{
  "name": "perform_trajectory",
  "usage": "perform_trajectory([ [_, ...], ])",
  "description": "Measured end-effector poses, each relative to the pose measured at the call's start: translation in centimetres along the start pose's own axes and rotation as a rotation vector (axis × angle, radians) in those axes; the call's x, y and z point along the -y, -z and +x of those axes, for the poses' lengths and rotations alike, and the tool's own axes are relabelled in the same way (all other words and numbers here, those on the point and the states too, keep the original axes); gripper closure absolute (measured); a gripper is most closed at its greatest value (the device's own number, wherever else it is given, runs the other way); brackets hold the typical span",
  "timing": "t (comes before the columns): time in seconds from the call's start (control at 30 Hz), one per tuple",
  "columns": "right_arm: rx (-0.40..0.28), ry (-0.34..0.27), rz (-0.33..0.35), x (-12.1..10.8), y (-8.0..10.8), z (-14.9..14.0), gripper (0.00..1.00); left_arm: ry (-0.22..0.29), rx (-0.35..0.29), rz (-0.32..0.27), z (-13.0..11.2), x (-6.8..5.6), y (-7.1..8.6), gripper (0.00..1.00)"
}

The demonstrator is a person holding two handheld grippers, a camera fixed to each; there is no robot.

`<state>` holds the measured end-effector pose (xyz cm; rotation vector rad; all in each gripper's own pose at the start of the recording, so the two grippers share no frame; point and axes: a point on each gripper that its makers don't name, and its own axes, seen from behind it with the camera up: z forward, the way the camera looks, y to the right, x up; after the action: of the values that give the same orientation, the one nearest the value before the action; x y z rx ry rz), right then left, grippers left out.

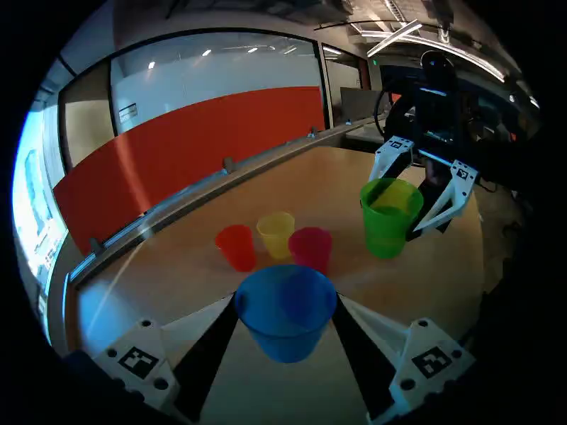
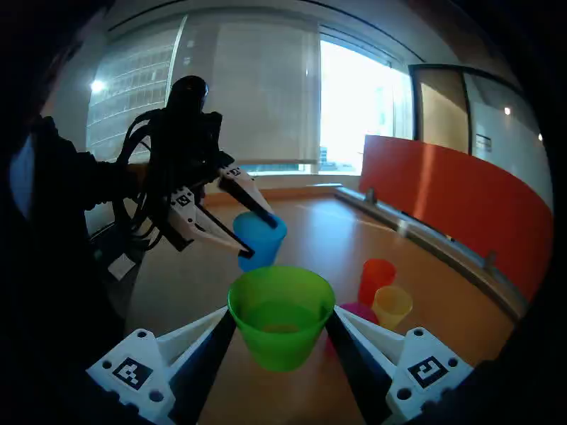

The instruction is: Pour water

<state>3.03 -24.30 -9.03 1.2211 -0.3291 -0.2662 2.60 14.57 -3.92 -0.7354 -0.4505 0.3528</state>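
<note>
Green cup (image 2: 282, 333), seemingly holding water, sits clamped in the right hand-held gripper (image 2: 282, 312); the left hand-held gripper (image 1: 285, 301) clasps the blue cup (image 1: 285, 322) opposite, apart. Pouring looks imminent: next, bring the rims close and tilt.

Wooden table (image 1: 319, 184), orange wall (image 1: 212, 134), bright window (image 2: 351, 106), possibly blinds (image 2: 262, 99)
</note>
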Motion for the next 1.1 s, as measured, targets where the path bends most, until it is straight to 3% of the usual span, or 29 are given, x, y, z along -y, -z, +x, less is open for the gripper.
perform_trajectory([
  [0.17, 0.024, 0.006, 0.01, 0.2, -0.1, -0.9, 0.11, -0.015, 0.025, -0.007, -1.0, -0.3, -0.1, 0.11],
  [1.1, 0.15, 0.017, 0.04, -0.3, -1.8, -4.8, 0.11, 0.009, 0.171, -0.04, -7.2, -0.2, -2.1, 0.11],
])
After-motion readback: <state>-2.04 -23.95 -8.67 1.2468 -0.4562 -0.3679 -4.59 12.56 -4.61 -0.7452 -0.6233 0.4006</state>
